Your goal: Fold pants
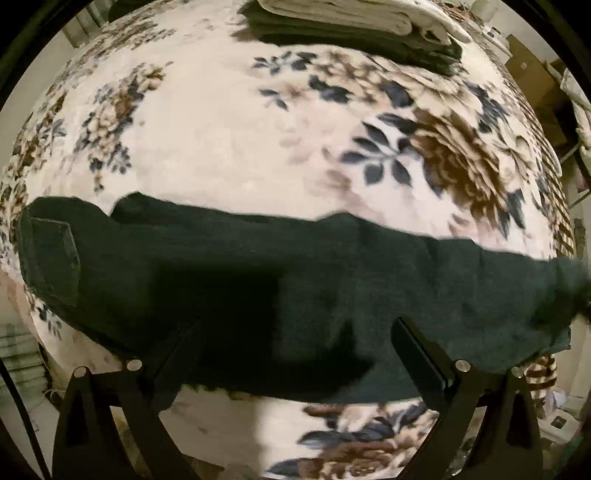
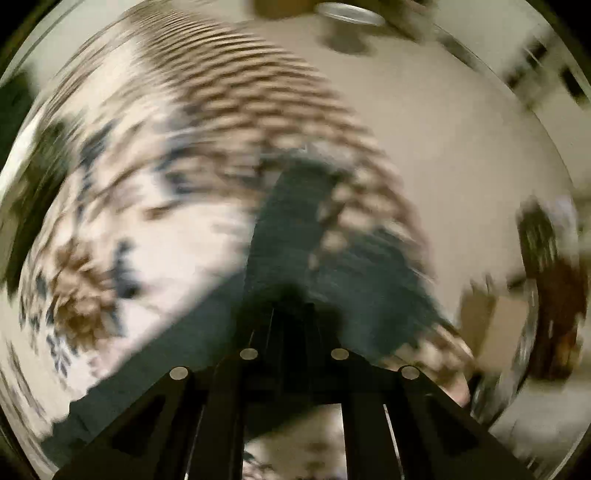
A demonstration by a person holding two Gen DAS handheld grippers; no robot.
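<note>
Dark green pants [image 1: 258,280] lie stretched left to right across a floral blanket [image 1: 229,140], waist and back pocket [image 1: 51,254] at the left. My left gripper [image 1: 295,325] hovers over the middle of the pants, fingers wide apart and empty. In the blurred right wrist view, my right gripper [image 2: 293,306] has its fingers close together, pinching the leg end of the pants [image 2: 288,229] near the blanket's striped edge [image 2: 258,92].
A stack of folded clothes, dark green [image 1: 369,40] under cream ones [image 1: 332,14], sits at the far side of the bed. Room clutter and cardboard [image 1: 532,74] show beyond the right edge. Bare floor [image 2: 461,166] lies past the bed.
</note>
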